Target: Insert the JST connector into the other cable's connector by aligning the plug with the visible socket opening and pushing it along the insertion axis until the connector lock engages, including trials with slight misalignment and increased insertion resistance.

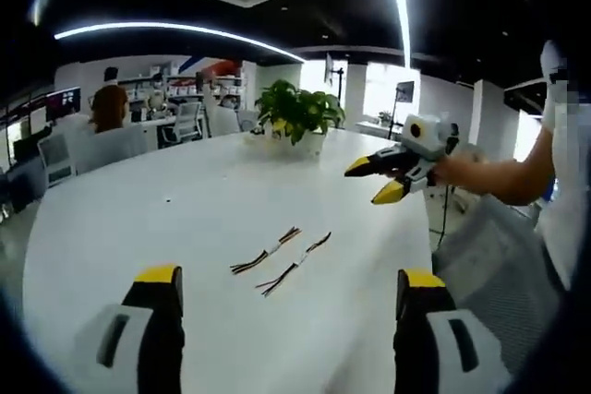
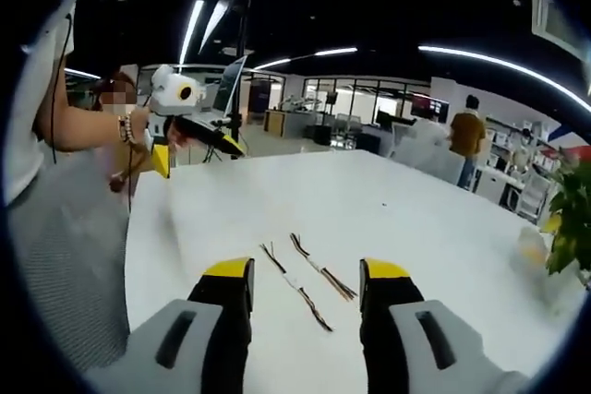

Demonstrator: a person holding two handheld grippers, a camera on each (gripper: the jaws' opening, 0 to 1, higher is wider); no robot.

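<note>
Two short cables with small connectors lie side by side on the white table (image 1: pixel 138 228), one cable (image 1: pixel 266 253) to the left of the other cable (image 1: pixel 295 267). My left gripper (image 1: pixel 288 276) hovers open just short of them, holding nothing. My right gripper (image 1: pixel 372 182) hangs open in the air at the right, held by a hand, well above the table. In the right gripper view the same two cables (image 2: pixel 294 285) (image 2: pixel 321 269) lie between the jaws of my right gripper (image 2: pixel 307 269), which is open and empty. My left gripper (image 2: pixel 199 156) appears at the upper left, open.
A potted plant (image 1: pixel 295 117) stands at the table's far edge, and is seen again as the plant (image 2: pixel 572 219) at the right. The person (image 1: pixel 554 182) holding the grippers stands beside the table. Other people and office chairs (image 1: pixel 102 145) are beyond the table.
</note>
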